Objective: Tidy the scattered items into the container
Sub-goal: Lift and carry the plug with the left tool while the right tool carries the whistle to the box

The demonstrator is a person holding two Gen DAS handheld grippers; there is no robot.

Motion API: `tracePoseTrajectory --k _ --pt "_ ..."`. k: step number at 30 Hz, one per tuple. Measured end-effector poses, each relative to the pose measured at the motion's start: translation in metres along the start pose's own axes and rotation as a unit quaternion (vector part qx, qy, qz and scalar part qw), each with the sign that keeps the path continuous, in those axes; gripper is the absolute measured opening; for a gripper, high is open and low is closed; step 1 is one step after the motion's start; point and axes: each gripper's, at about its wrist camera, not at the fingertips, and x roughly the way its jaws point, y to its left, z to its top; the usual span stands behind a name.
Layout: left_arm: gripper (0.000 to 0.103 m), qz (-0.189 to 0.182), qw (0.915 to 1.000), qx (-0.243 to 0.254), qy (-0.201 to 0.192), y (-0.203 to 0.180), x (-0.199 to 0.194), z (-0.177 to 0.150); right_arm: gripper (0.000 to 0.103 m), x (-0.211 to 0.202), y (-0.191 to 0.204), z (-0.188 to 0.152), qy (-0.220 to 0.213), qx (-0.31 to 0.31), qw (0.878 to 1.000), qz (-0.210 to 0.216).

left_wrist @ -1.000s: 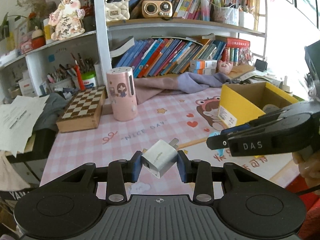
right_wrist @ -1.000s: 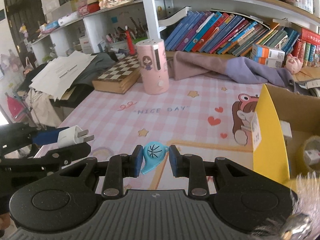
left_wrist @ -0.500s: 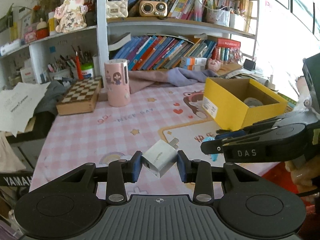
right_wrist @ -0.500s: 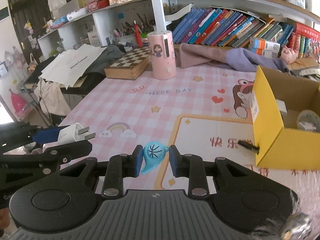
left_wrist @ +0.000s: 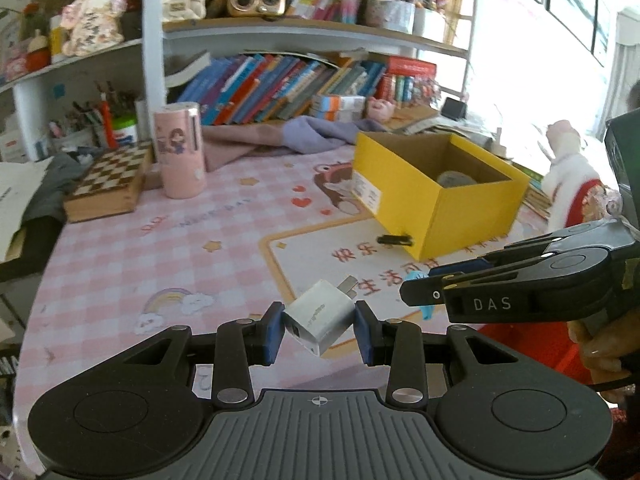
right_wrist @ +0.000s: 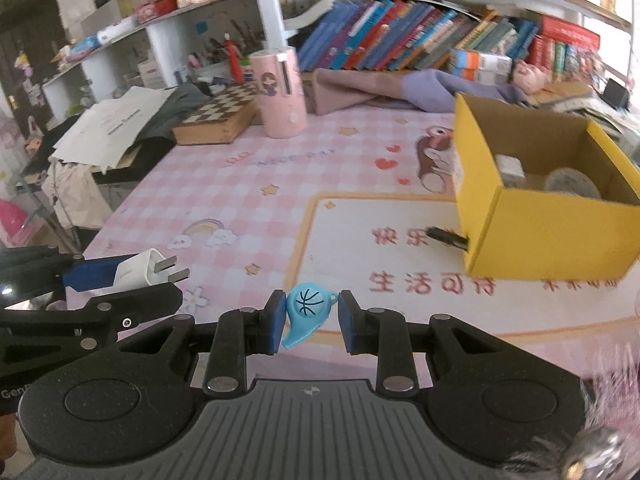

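Observation:
My left gripper (left_wrist: 319, 330) is shut on a white plug charger (left_wrist: 318, 318), held above the near part of the pink mat. My right gripper (right_wrist: 308, 322) is shut on a blue whistle (right_wrist: 306, 312) with a basketball print. The yellow cardboard box (left_wrist: 472, 216) stands open at the right of the mat; it holds a tape roll (right_wrist: 572, 184) and a small white item (right_wrist: 509, 167). A small black object (left_wrist: 394, 239) lies on the mat against the box's near corner. The right gripper shows in the left wrist view (left_wrist: 424, 286), the left gripper in the right wrist view (right_wrist: 132, 280).
A pink cylinder (left_wrist: 180, 150) and a chessboard box (left_wrist: 110, 184) stand at the back left of the mat. Folded cloth (left_wrist: 280, 138) lies below the bookshelves. Papers (right_wrist: 112, 128) hang over the table's left edge. A plush toy (left_wrist: 568, 176) sits right of the box.
Both grippers have pulled back and risen, so the table and the yellow box look farther away. Each still holds its item.

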Motion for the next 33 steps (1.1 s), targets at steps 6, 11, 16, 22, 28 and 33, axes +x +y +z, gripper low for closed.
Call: tracePoseTrajectory --k 6,11,16,22,28,33 --pt "0.036 -0.029 0.9993 0.020 0.011 -0.017 0.010 0.001 0.027 -0.011 -0.018 -0.012 0.000 0.028 0.999 -0.025" --pt "0.036 -0.057 0.9979 0.026 0.017 -0.028 0.018 0.004 0.026 -0.021 -0.031 -0.018 -0.004 0.045 0.998 -0.044" --pt "0.036 -0.079 0.9960 0.036 0.020 -0.042 0.028 0.009 0.026 -0.029 -0.047 -0.022 -0.006 0.061 0.996 -0.065" --pt "0.036 -0.100 0.9933 0.053 0.024 -0.061 0.041 0.016 0.026 -0.039 -0.065 -0.025 -0.010 0.073 0.994 -0.085" --pt "0.036 -0.114 0.9907 0.068 0.027 -0.077 0.053 0.024 0.026 -0.044 -0.085 -0.026 -0.013 0.090 0.991 -0.103" --pt "0.036 -0.126 0.9884 0.079 0.031 -0.090 0.064 0.029 0.026 -0.047 -0.100 -0.028 -0.014 0.102 0.988 -0.114"
